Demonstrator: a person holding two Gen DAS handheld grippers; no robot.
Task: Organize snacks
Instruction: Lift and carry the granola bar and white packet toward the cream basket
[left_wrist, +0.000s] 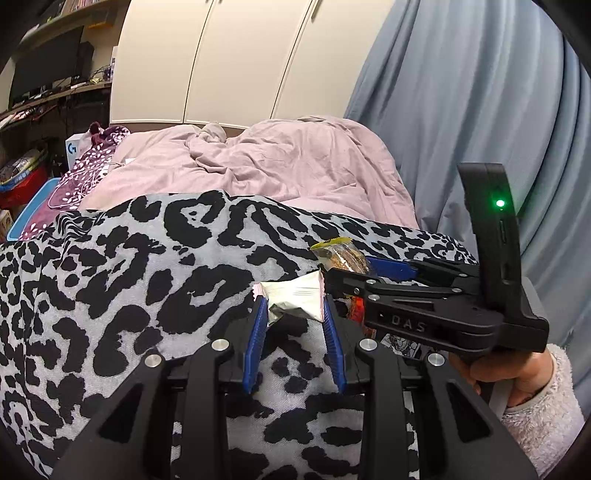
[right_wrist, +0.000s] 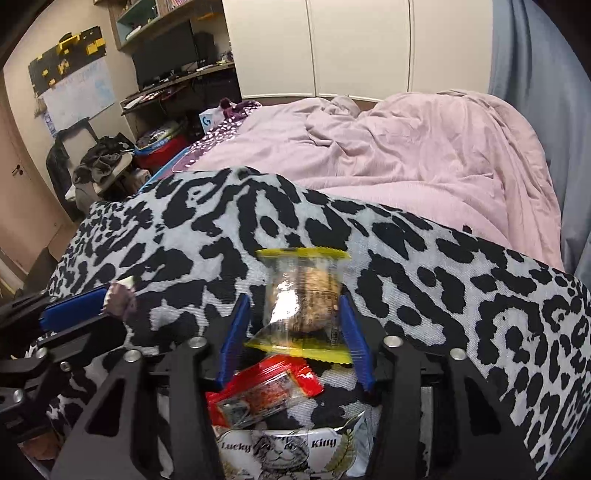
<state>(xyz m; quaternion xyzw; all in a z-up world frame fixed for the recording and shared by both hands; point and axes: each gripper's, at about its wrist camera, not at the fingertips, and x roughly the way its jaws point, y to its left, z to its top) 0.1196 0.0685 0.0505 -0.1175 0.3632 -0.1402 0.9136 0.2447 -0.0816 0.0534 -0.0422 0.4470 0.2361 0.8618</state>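
My left gripper (left_wrist: 293, 306) is shut on a white snack packet (left_wrist: 295, 295), held just above the leopard-print blanket (left_wrist: 147, 277). My right gripper (right_wrist: 295, 314) is shut on a clear packet with yellow ends (right_wrist: 303, 299) that holds a brown snack. The right gripper also shows in the left wrist view (left_wrist: 340, 269), just right of the left one, with the yellow-ended packet (left_wrist: 338, 253) in it. The left gripper's blue finger (right_wrist: 74, 308) and the white packet's end (right_wrist: 120, 295) show at the left of the right wrist view. A red packet (right_wrist: 266, 391) and a "Lucky King" bag (right_wrist: 288, 450) lie below the right gripper.
A rumpled pink duvet (left_wrist: 277, 162) covers the bed beyond the blanket. A blue curtain (left_wrist: 480, 92) hangs at the right. White wardrobe doors (left_wrist: 221, 55) stand behind. A desk with a monitor (right_wrist: 166, 55) and a cluttered chair (right_wrist: 99, 162) are at the left.
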